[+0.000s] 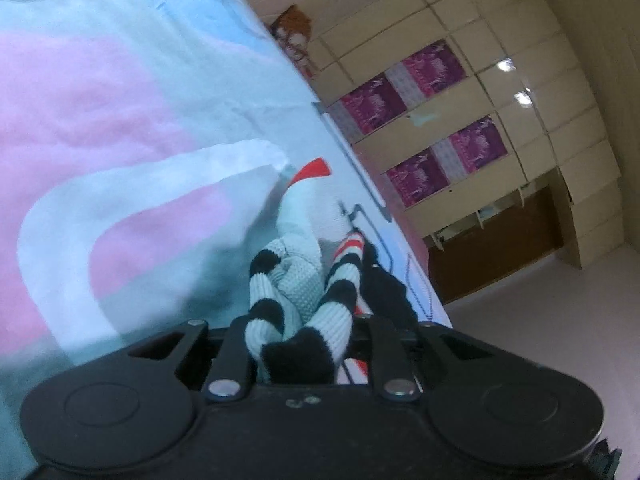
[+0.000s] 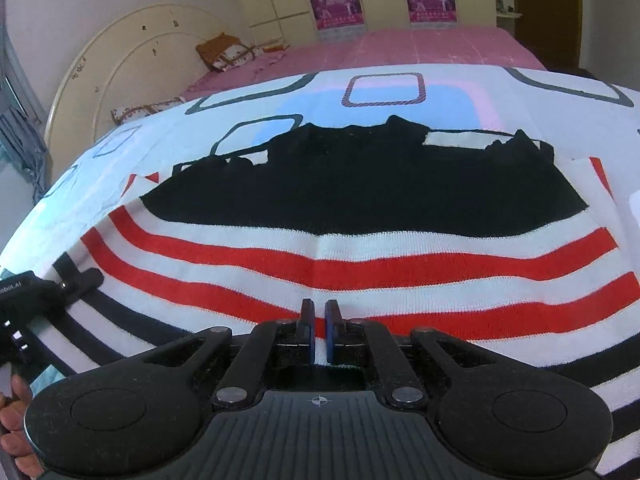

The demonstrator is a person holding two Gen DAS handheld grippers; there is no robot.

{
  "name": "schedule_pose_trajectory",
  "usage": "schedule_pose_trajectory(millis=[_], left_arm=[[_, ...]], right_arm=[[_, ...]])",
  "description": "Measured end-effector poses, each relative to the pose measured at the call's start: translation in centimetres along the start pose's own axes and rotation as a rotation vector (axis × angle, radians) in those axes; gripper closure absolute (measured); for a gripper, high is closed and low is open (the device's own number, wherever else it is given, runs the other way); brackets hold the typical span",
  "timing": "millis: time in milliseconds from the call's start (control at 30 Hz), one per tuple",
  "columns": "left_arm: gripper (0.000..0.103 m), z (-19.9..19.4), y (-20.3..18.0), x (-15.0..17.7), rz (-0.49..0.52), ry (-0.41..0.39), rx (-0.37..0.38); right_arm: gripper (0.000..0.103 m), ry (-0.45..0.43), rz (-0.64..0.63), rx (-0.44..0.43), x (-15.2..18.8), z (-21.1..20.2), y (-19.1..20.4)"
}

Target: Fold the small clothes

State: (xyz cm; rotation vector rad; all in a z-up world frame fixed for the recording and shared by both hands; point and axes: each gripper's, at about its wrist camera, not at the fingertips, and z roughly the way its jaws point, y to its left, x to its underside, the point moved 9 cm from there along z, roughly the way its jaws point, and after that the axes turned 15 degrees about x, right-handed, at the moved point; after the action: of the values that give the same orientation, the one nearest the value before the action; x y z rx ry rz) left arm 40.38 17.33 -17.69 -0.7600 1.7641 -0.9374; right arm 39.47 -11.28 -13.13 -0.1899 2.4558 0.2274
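Hiding left tool (image 1: 304, 344) tips, bunched striped sweater (image 1: 296, 300) cuff.

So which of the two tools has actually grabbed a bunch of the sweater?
The left tool: bunched black-and-white knit of the striped sweater fills the gap between its fingers. The right tool is shut, its blue pads down on the flat fabric.

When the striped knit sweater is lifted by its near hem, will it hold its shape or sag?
The striped sweater will probably sag: it is soft ribbed knit, already bunched in the left tongs. It likely grips rather than slips. The right tongs pinch a thin fold, so the middle may droop.
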Motion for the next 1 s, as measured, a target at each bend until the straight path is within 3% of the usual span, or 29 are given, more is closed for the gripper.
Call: schedule_pose_trajectory(millis=[333, 467, 633, 733, 767, 800, 833, 867, 900, 933, 1000], left_arm=[[0.086, 1.1, -10.9, 2.2, 0.213, 0.047, 0.127], [0.086, 3.5, -16.1, 5.6, 0.293, 0.113, 0.161], [0.086, 7.8, -21.7, 12.8, 0.383, 0.223, 0.204], [0.085, 11.3, -23.2, 19.8, 0.466, 0.37, 0.168], [0.076, 12.5, -22.8, 22.0, 0.499, 0.436, 0.153], [0.06, 14.0, -22.4, 25.1, 0.546, 0.536, 0.125], [0.056, 14.9, -21.4, 28.2, 0.581, 0.664, 0.061], [0.054, 14.8, -21.5, 29.1, 0.621, 0.674, 0.032], [0.047, 13.7, -22.4, 29.2, 0.662, 0.649, 0.051], [0.047, 12.4, -23.5, 28.8, 0.654, 0.637, 0.111], [0.047, 9.9, -24.6, 26.7, 0.617, 0.566, 0.162]], right_arm=[[0.099, 0.004, 0.036, -0.082, -0.3, -0.3, -0.8], [0.099, -0.057, 0.174, -0.094, -1.4, -3.0, -5.6], [0.099, -0.146, 0.306, -0.031, -2.5, -7.1, -15.3], [0.099, -0.163, 0.398, -0.008, -2.5, -9.1, -21.5], [0.098, -0.153, 0.429, -0.014, -2.3, -9.4, -23.3], [0.097, -0.145, 0.452, -0.014, -2.1, -9.6, -24.8], [0.072, -0.136, 0.466, -0.002, -2.0, -9.6, -26.2], [0.025, -0.13, 0.48, 0.038, -1.8, -9.7, -27.6], [0.019, -0.154, 0.491, 0.051, -1.6, -10.4, -28.6], [0.019, -0.176, 0.487, 0.016, -1.6, -11.1, -29.2], [0.03, -0.154, 0.49, -0.038, -1.3, -11.6, -29.6]])
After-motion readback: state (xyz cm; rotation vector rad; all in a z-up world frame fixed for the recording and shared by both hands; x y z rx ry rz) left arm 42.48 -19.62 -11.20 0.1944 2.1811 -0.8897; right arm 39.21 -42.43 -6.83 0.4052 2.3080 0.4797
